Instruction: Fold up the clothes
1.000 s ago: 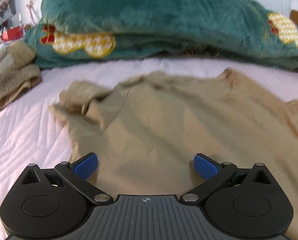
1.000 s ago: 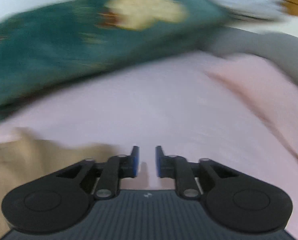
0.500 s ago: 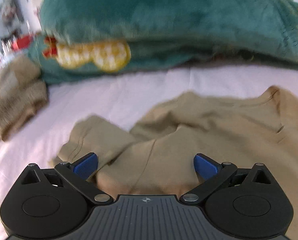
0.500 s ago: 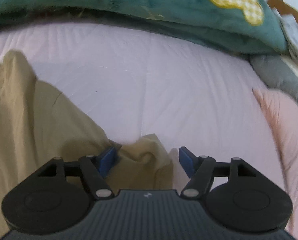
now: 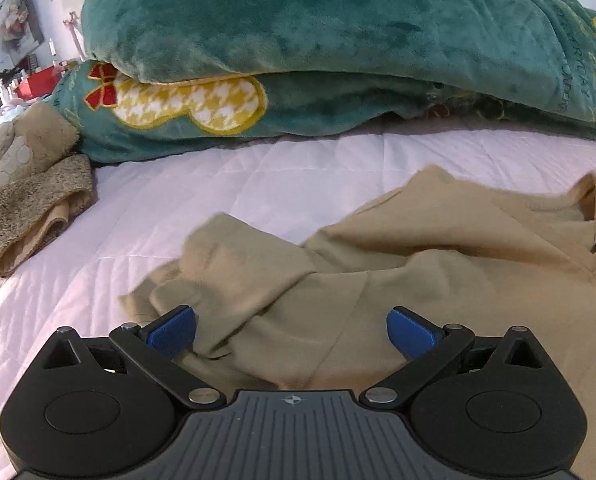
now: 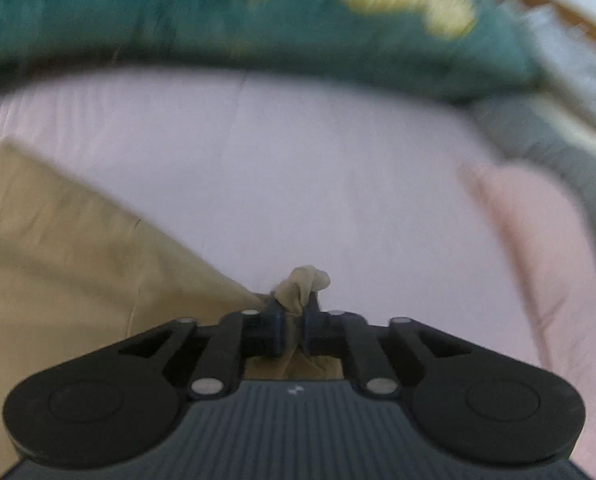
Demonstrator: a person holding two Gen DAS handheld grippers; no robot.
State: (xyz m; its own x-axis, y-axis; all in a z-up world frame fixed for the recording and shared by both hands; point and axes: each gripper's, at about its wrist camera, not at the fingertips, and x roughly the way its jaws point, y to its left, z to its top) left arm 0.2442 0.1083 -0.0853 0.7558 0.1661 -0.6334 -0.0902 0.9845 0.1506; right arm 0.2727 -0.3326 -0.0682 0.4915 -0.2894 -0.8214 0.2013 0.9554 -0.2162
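One tan shirt (image 5: 438, 280) lies on the bed (image 5: 257, 184), below the green pillow (image 5: 298, 40). It is soft and floppy. The right gripper (image 6: 293, 322) has just closed, pinching a corner. The left gripper (image 5: 291, 330) stays wide over the sleeve.

A bed covered by a pale pink quilted bedspread (image 5: 306, 176) fills both views; faint stitched lines cross its surface. A tan shirt (image 5: 438, 272) lies crumpled on the near part of the bedspread, its sleeve bunched towards the left and its neckline towards the right. Along the far side rests a thick teal plush blanket (image 5: 298, 40), folded over itself, with yellow houndstooth bear patches and red bows. At the left edge sits a small heap of brown fuzzy clothing (image 5: 29, 196), well apart from the shirt. In the blurred right wrist view, a pink cushion (image 6: 546, 240) and a grey one (image 6: 538, 140) lie at the right side.
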